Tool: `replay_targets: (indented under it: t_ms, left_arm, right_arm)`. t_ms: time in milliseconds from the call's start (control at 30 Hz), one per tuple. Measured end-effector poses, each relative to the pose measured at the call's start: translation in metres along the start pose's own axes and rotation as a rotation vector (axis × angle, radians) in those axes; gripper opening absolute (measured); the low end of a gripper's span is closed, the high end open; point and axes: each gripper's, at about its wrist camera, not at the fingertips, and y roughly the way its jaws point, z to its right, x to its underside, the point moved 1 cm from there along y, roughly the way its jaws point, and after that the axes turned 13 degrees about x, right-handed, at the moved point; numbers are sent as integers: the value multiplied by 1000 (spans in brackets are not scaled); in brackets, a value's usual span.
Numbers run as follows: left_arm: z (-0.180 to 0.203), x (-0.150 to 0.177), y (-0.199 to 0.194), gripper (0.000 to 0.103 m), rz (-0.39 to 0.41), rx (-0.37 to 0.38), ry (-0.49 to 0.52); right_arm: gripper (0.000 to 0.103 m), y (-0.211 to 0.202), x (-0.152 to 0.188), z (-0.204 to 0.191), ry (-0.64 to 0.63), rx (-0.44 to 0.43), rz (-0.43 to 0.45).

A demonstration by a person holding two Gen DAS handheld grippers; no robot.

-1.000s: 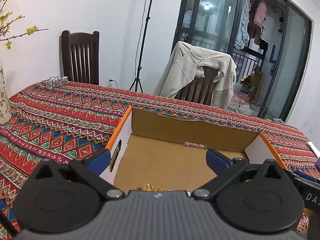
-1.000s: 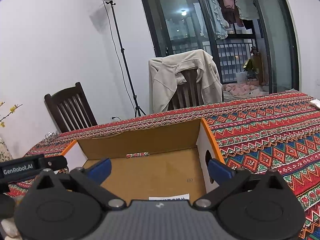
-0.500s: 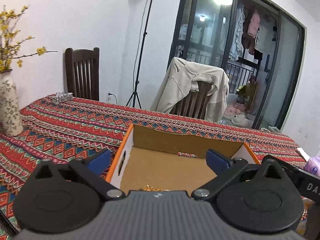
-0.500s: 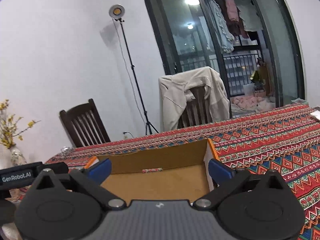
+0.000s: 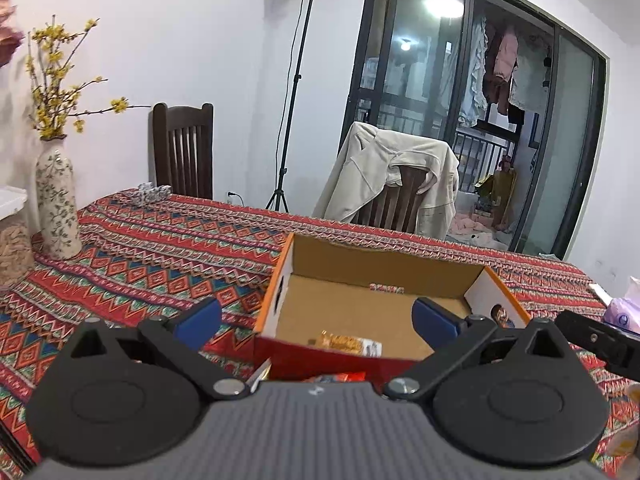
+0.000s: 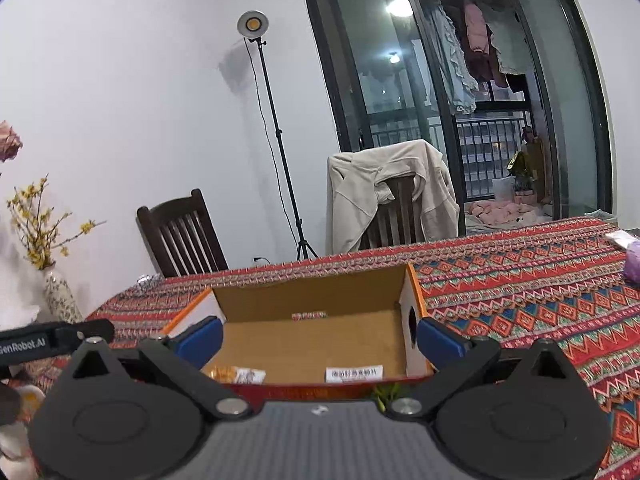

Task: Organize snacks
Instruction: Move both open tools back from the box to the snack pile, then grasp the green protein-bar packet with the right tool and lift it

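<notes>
1. The cardboard box sits open on the worktop, which is covered with a red patterned cloth.
2. Inside the box, a small striped snack lies against the far wall. A gold packet and a white-labelled packet lie by the near wall, which partly hides both.
3. Something red pokes out below the box front in the left view, mostly cut off by the claw body. A green scrap in the right view is equally hard to identify.
4. The left claw hangs in front of the box, fingers spread wide, holding nothing.
5. The right claw is likewise spread wide with nothing between its blue pads.
6. A flowered vase stands at the worktop's left edge. A purple packet at the right is cut off.
</notes>
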Motion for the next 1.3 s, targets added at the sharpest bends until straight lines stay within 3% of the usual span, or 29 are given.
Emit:
replay_targets:
  t_ms: [233, 467, 867, 1200, 1300]
  left_arm:
    - [-15, 22, -20, 103, 6, -38, 18]
    - [-31, 51, -39, 103, 42, -26, 45]
    - [-60, 80, -38, 103, -13, -27, -2]
    - [-69, 87, -29, 103, -12, -31, -15]
    - [-71, 87, -27, 103, -14, -28, -26]
  right_arm:
    - [103, -15, 26, 8, -21, 8, -28]
    - [103, -24, 56, 15, -56, 15, -72]
    - [103, -32, 90, 25, -111, 45, -142]
    - [103, -26, 79, 30, -122, 92, -125]
    - [95, -13, 71, 28, -174, 121, -126]
